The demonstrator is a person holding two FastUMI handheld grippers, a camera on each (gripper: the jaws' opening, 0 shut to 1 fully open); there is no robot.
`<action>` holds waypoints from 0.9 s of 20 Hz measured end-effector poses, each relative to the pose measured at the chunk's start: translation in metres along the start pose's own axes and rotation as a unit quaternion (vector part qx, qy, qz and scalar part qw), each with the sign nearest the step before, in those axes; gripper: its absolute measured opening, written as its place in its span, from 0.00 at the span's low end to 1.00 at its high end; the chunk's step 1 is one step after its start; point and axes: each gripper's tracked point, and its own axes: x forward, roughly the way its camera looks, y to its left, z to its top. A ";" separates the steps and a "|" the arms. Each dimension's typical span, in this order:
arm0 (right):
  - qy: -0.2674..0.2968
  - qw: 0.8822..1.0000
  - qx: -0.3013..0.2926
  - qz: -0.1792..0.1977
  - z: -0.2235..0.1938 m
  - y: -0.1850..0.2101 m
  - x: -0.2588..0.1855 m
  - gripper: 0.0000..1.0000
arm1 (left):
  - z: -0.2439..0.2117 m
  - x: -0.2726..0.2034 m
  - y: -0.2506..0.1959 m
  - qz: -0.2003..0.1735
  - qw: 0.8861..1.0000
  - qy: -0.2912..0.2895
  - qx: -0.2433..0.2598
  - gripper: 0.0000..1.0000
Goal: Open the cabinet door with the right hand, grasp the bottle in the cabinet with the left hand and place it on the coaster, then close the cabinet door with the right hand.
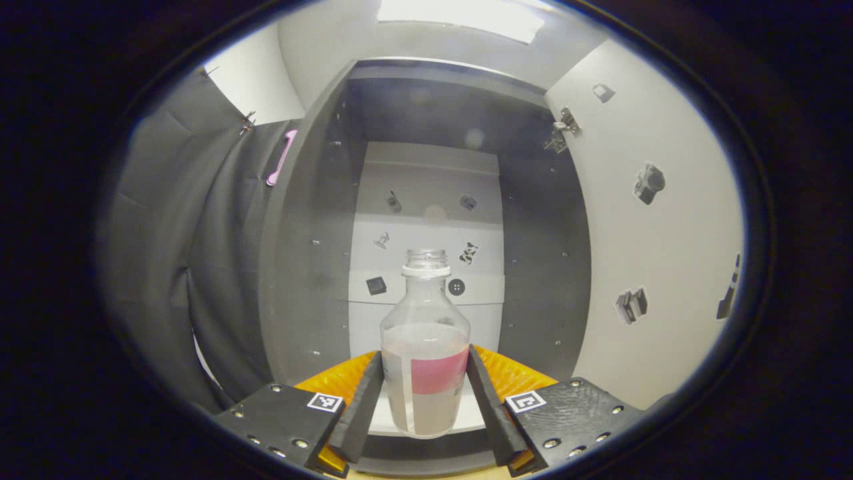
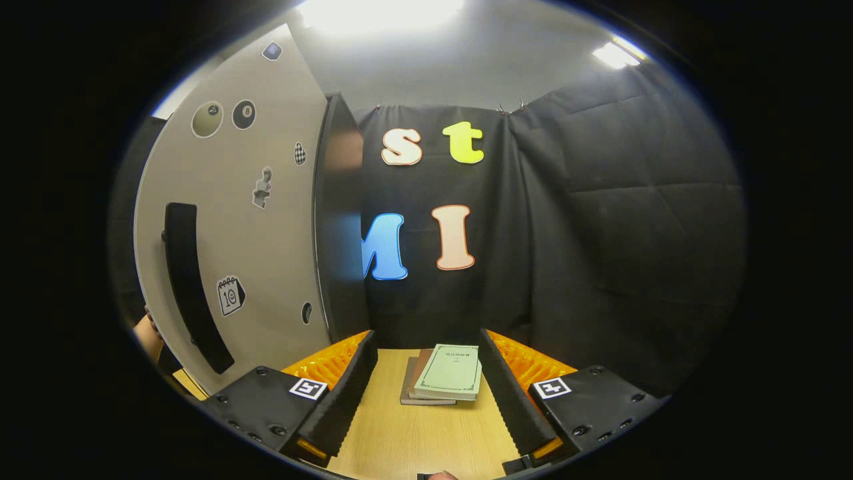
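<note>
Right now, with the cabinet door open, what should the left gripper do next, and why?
Probably close the left gripper on the bottle: the bottle stands upright inside the cabinet, between the fingers, which look spread either side of it and not yet pressing.

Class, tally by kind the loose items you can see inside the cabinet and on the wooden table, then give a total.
Clear glass bottle with pink label, in the cabinet: 1
Stacked books on the wooden table: 2
Total: 3
</note>
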 end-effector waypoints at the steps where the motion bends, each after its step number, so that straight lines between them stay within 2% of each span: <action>1: -0.001 1.000 0.004 0.000 0.000 -0.001 0.001 0.92 | 0.000 -0.014 0.006 0.004 1.000 -0.001 0.002 0.72; 4: -0.003 1.000 0.025 0.001 -0.002 -0.001 0.007 0.92 | -0.013 -0.047 0.027 0.020 1.000 0.002 0.012 0.74; 7: -0.005 0.999 0.043 -0.001 -0.001 -0.004 0.010 0.92 | -0.030 -0.076 0.047 0.038 0.999 0.008 0.030 0.71; 9: -0.011 0.999 0.045 -0.006 0.002 -0.006 0.011 0.92 | -0.048 -0.092 0.057 0.046 0.998 0.021 0.024 0.75; 11: -0.017 0.999 0.039 -0.011 0.003 -0.007 0.012 0.92 | -0.068 -0.108 0.069 0.055 0.998 0.034 0.012 0.72; 12: -0.019 0.999 0.035 -0.011 0.003 -0.006 0.011 0.96 | -0.079 -0.116 0.076 0.062 0.997 0.040 0.008 0.72; 13: -0.020 0.999 0.033 -0.010 0.004 -0.004 0.011 0.92 | -0.088 -0.124 0.084 0.068 0.997 0.044 0.007 0.72; 15: -0.021 0.999 0.033 -0.009 0.003 -0.002 0.012 0.92 | -0.105 -0.142 0.099 0.082 0.995 0.051 0.009 0.72; 16: -0.020 0.999 0.035 -0.008 0.002 0.000 0.012 0.96 | -0.113 -0.149 0.107 0.087 0.995 0.055 0.009 0.72; 18: -0.015 0.999 0.039 -0.005 0.001 0.003 0.012 0.92 | -0.130 -0.163 0.119 0.097 0.993 0.060 0.005 0.72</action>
